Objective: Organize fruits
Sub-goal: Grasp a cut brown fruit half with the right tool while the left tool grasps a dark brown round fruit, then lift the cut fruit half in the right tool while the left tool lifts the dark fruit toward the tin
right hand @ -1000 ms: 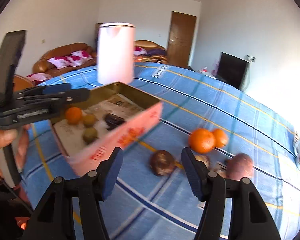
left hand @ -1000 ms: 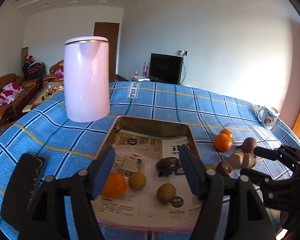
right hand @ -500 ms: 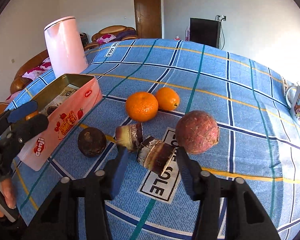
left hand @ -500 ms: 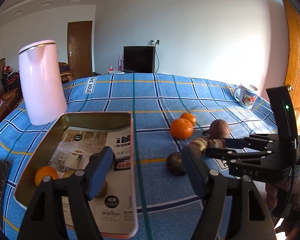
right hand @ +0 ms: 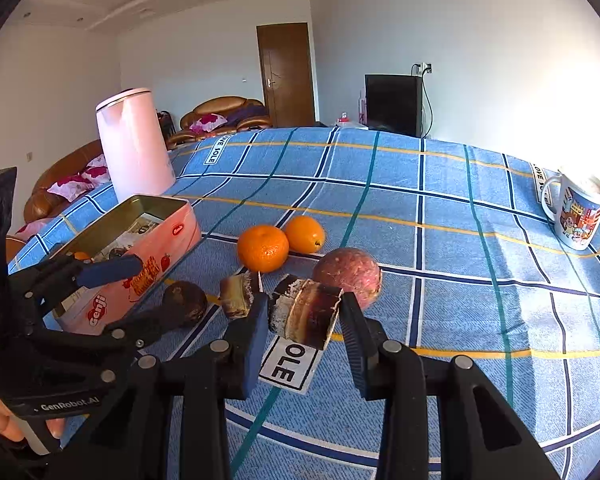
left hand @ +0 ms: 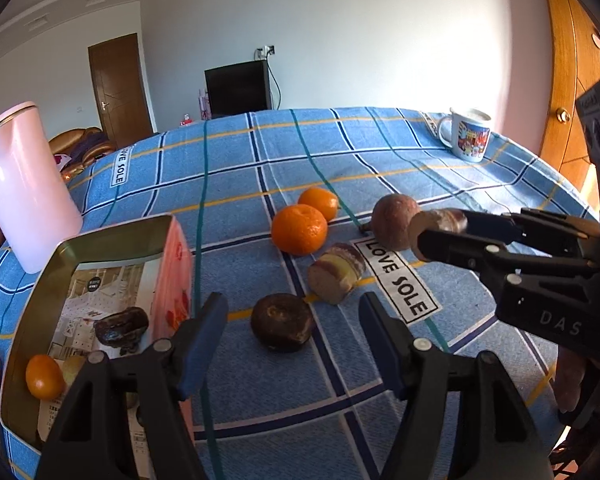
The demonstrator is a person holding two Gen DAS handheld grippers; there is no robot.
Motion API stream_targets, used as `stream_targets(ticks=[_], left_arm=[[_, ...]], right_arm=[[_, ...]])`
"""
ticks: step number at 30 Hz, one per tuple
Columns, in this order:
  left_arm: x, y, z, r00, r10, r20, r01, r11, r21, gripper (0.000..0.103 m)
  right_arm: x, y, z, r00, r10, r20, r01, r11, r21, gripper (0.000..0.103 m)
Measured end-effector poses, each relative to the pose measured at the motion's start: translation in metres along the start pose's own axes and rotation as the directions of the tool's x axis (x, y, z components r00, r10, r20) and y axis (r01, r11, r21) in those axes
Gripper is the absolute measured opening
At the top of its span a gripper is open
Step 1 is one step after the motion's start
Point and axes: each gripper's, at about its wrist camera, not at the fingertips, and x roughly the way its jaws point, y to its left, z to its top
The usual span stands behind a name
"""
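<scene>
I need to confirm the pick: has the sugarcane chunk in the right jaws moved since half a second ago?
Yes. The sugarcane chunk has come up off the LOVE SOLE label, where it lay, and is now clamped in the right gripper.

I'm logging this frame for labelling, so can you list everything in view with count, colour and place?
oranges: 2, orange, touching, mid-table.
sugarcane pieces: 2, brown-yellow, one on the cloth, one in the right gripper.
dark round fruit: 1, brown, beside the tin.
reddish round fruit: 1, behind the held piece.
tin: 1, pink, holds several fruits.
kettle: 1, pink, behind the tin.
mug: 1, white patterned, far right.
tablecloth: blue check.
left gripper: open.
right gripper: shut on cane.
</scene>
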Motion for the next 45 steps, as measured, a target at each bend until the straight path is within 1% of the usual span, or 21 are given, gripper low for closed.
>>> stream_targets(ticks=[1, 4, 6, 8, 10, 12, 14, 19, 24, 28, 35, 45], left_arm=[[0.005, -0.001, 0.002, 1.0, 0.005, -0.022, -0.005, 1.0, 0.0, 0.068], [0.017, -0.004, 0.006, 0.997, 0.022, -0.068, -0.021, 1.0, 0.016, 0.057], [0.027, -0.003, 0.008, 0.994, 0.019, -0.108, -0.018, 1.0, 0.01, 0.056], [0.035, 0.003, 0.007, 0.99, 0.005, -0.142, -0.008, 1.0, -0.015, 0.047], [0.037, 0.006, 0.006, 0.988, -0.005, -0.152, 0.0, 1.0, -0.029, 0.041], [0.034, 0.006, 0.006, 0.99, -0.016, -0.141, 0.012, 0.999, -0.034, 0.039], [0.028, 0.006, 0.006, 0.993, -0.016, -0.113, 0.012, 0.999, -0.038, 0.039], [0.006, 0.008, 0.007, 1.0, -0.018, 0.002, 0.018, 0.999, -0.047, 0.039], [-0.014, 0.013, 0.005, 0.994, -0.005, 0.105, 0.013, 0.997, -0.073, 0.039], [-0.024, 0.017, 0.004, 0.987, -0.008, 0.163, 0.023, 0.996, -0.09, 0.039], [-0.037, 0.02, 0.001, 0.972, 0.027, 0.232, -0.002, 0.994, -0.109, 0.039], [-0.049, 0.019, -0.005, 0.953, 0.047, 0.299, -0.014, 0.994, -0.11, 0.039]], right_arm=[[0.001, -0.002, 0.001, 1.0, 0.01, 0.004, -0.01, 1.0, 0.008, 0.038], [0.0, -0.003, 0.001, 1.0, 0.021, 0.018, -0.021, 1.0, 0.013, 0.038], [0.0, -0.004, 0.001, 0.999, 0.023, 0.024, -0.023, 1.0, 0.015, 0.038], [0.0, -0.004, 0.001, 0.999, 0.031, 0.023, -0.031, 0.999, 0.019, 0.038], [0.0, -0.005, 0.0, 0.999, 0.037, 0.027, -0.037, 0.999, 0.025, 0.038], [-0.002, -0.007, 0.0, 0.999, 0.041, 0.035, -0.043, 0.998, 0.035, 0.038], [-0.004, -0.009, -0.001, 0.998, 0.043, 0.047, -0.045, 0.998, 0.044, 0.038], [-0.012, -0.009, -0.002, 0.996, 0.032, 0.087, -0.036, 0.998, 0.048, 0.038], [-0.025, -0.009, -0.003, 0.988, 0.038, 0.151, -0.046, 0.998, 0.045, 0.038], [-0.029, -0.007, -0.003, 0.985, 0.035, 0.172, -0.042, 0.998, 0.038, 0.038], [-0.043, -0.007, -0.006, 0.97, 0.028, 0.243, -0.036, 0.999, 0.028, 0.038], [-0.051, -0.003, -0.008, 0.958, 0.024, 0.285, -0.027, 1.0, 0.007, 0.038]])
